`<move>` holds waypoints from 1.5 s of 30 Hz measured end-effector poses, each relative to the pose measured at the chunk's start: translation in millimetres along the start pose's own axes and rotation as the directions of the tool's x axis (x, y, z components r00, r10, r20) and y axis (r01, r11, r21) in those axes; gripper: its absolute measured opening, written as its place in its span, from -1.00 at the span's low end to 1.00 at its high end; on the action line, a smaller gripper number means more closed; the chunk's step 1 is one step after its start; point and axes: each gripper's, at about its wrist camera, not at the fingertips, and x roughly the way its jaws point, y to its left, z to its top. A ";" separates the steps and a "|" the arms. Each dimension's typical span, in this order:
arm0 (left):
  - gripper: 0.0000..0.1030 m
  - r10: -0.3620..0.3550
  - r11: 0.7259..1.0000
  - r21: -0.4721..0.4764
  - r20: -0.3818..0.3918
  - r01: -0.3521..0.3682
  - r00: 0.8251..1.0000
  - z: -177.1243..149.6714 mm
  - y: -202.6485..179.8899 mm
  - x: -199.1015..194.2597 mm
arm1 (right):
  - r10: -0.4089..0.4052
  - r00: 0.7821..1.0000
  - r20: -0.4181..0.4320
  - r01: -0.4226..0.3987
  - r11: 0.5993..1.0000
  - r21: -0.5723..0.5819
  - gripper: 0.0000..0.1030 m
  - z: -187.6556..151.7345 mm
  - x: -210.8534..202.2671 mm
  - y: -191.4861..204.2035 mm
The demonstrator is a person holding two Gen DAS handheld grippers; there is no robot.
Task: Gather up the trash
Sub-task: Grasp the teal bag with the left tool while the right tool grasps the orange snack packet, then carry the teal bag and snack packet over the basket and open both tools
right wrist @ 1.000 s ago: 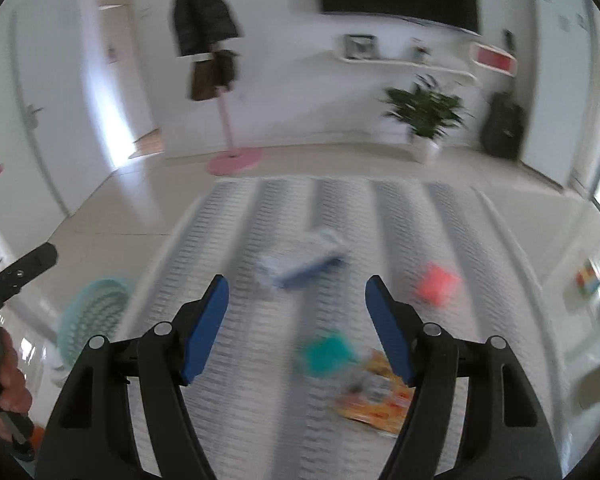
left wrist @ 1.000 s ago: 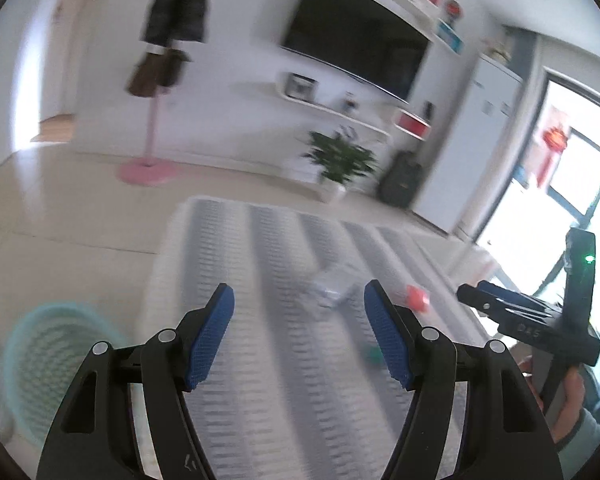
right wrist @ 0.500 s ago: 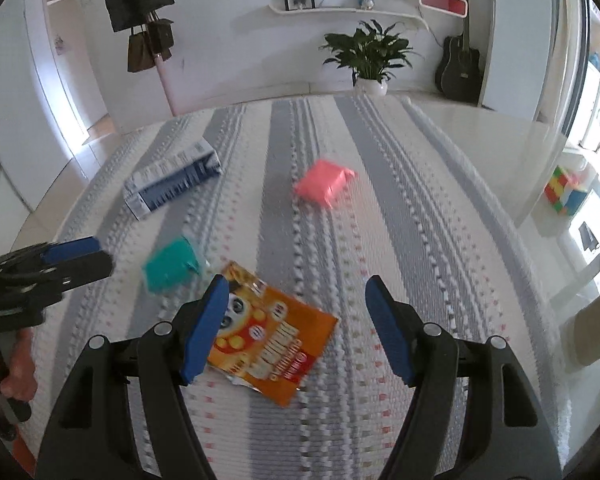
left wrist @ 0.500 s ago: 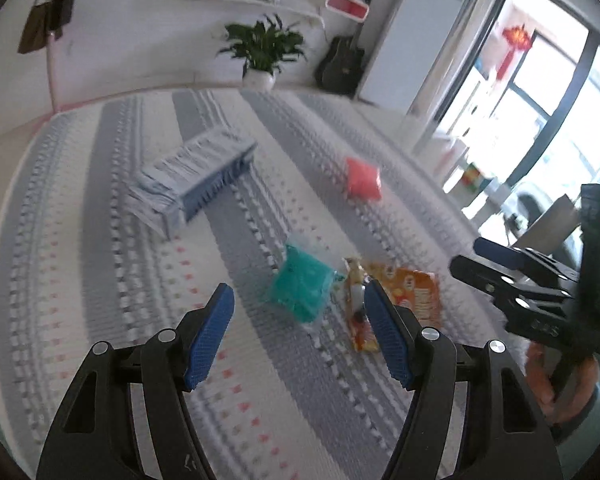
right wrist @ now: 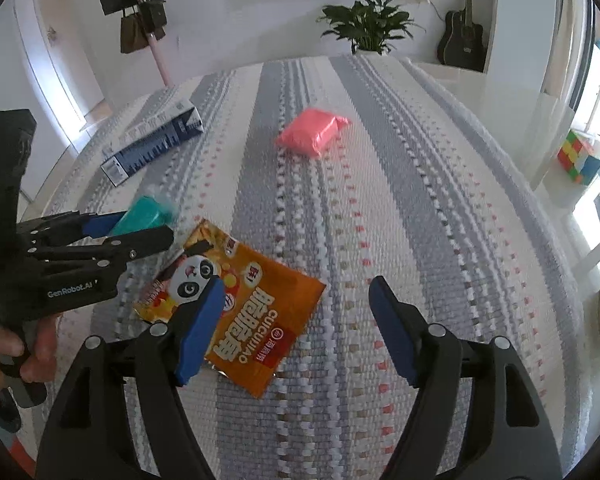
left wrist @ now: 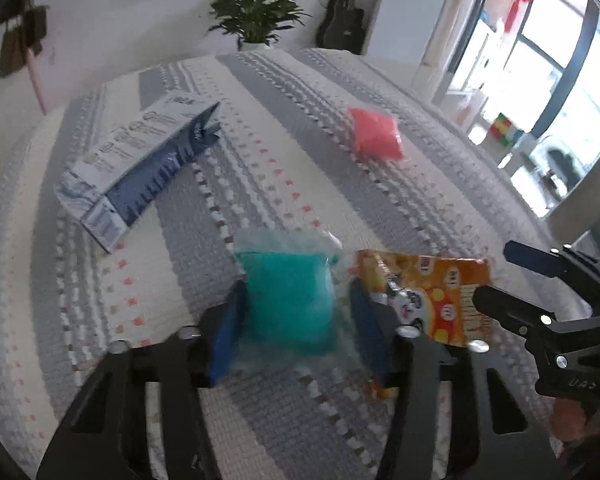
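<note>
Trash lies on a grey-and-white striped rug (right wrist: 400, 184). A teal packet (left wrist: 288, 300) lies between the blue pads of my left gripper (left wrist: 296, 332), which is open around it. It also shows in the right wrist view (right wrist: 144, 216). Beside it lies an orange snack bag (right wrist: 240, 312), also in the left wrist view (left wrist: 440, 292). My right gripper (right wrist: 296, 332) is open and empty, low over the bag's right part. A pink packet (right wrist: 312, 132) and a blue-and-white carton (right wrist: 156, 140) lie farther away.
A potted plant (right wrist: 368, 28) and a guitar (right wrist: 464, 40) stand by the far wall. A coat stand (right wrist: 148, 20) is at the back left. A colourful cube toy (right wrist: 580, 156) sits off the rug's right edge.
Both grippers have dropped towards the rug. The left one has moved forward so its open pads now flank the teal packet. The right one has come down over the orange bag.
</note>
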 end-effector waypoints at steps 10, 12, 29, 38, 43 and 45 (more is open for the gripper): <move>-0.29 -0.018 0.997 -0.075 0.079 0.024 0.997 -21.9 23.3 -54.9 | -0.074 0.997 -0.014 0.072 0.991 -0.114 -0.01 -10.6 12.8 23.8; -0.29 -0.001 0.997 -0.083 0.094 0.009 0.996 -27.4 29.8 -70.4 | -0.075 0.997 -0.002 0.074 0.987 -0.146 -0.13 -13.2 11.6 31.6; -0.29 0.112 0.971 -0.227 0.182 -0.069 0.977 -78.9 87.3 -167.5 | 0.011 0.999 0.045 -0.006 0.993 -0.118 -0.80 -9.2 -22.4 51.5; -0.29 0.143 0.955 -0.286 0.227 -0.074 0.963 -99.9 111.2 -200.6 | 0.016 0.993 0.118 0.004 0.986 -0.168 -0.82 2.9 -54.9 85.2; -0.29 0.159 0.946 -0.316 0.248 -0.076 0.956 -108.1 126.3 -217.3 | 0.044 0.986 0.161 -0.010 0.978 -0.207 -0.85 11.9 -74.4 109.9; -0.29 0.167 0.941 -0.330 0.257 -0.076 0.952 -111.5 134.5 -224.7 | 0.060 0.982 0.179 -0.018 0.974 -0.227 -0.85 16.2 -82.0 122.4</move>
